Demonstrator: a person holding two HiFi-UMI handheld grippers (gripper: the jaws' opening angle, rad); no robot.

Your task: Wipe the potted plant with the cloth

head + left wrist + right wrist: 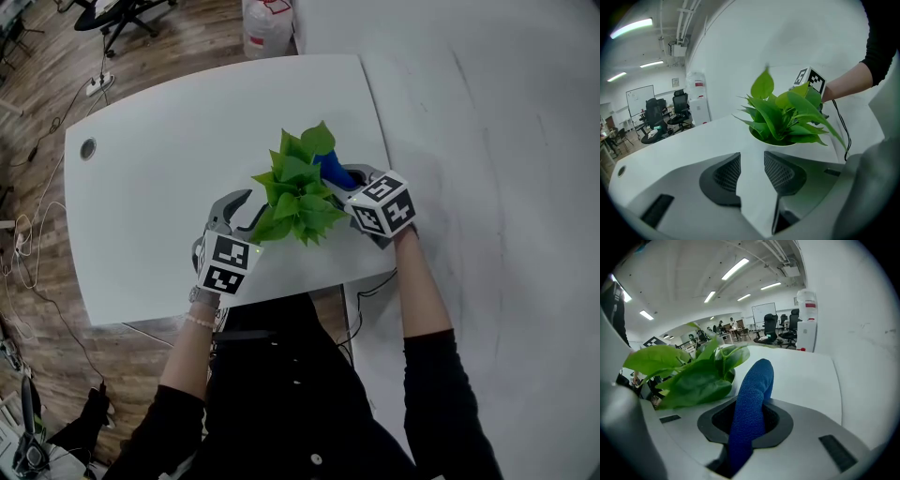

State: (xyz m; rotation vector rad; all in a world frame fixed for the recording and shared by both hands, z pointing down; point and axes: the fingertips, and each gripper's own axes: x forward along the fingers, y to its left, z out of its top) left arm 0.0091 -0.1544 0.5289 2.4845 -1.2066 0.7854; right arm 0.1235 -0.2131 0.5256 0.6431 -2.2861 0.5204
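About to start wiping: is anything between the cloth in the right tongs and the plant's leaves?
Nothing visible stands in the way. The blue cloth, clamped in the right tongs, stands just beside the nearest leaves of the potted plant, and nothing shows in the gap between them.

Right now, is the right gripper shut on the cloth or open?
Shut: the right gripper pinches the blue cloth between its jaws, free end poking out beside the plant.

Left gripper view: pot (780, 146) body sits behind the left tongs (751, 161), just the rim visible. Head view: leaves (298, 192) cover it, and only a strip of cloth (333, 171) shows past them.
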